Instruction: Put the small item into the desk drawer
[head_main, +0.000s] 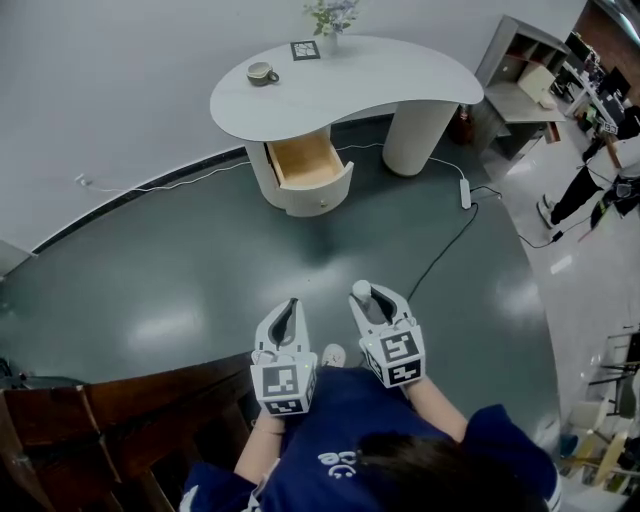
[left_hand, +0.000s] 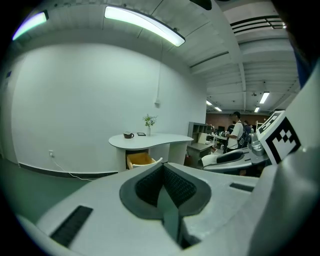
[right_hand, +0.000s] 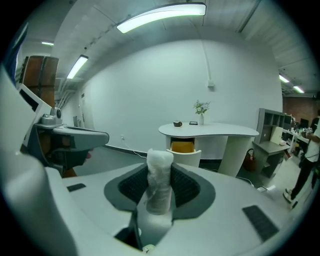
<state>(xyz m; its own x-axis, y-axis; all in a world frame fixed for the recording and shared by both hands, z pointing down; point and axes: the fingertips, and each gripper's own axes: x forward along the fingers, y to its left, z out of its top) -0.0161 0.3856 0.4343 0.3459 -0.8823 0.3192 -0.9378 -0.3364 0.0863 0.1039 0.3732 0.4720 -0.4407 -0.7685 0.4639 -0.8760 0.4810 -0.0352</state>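
A small white wrapped item (right_hand: 159, 182) stands upright between the jaws of my right gripper (right_hand: 160, 187), whose pads press on both its sides; its white tip (head_main: 361, 289) shows past that gripper (head_main: 368, 297) in the head view. My left gripper (head_main: 290, 310) is beside it, jaws shut with nothing between them (left_hand: 164, 187). Both are held close to the person's body, well short of the white curved desk (head_main: 400, 75). Its drawer (head_main: 305, 162) stands pulled open, wooden inside (right_hand: 183, 147), seen also in the left gripper view (left_hand: 140, 159).
On the desk are a dark cup (head_main: 262, 72), a marker card (head_main: 305, 50) and a small plant vase (head_main: 330, 20). A cable and power strip (head_main: 465, 192) lie on the dark floor right of the desk. Shelving (head_main: 525, 80) and people stand at far right. A wooden piece (head_main: 120, 420) sits at near left.
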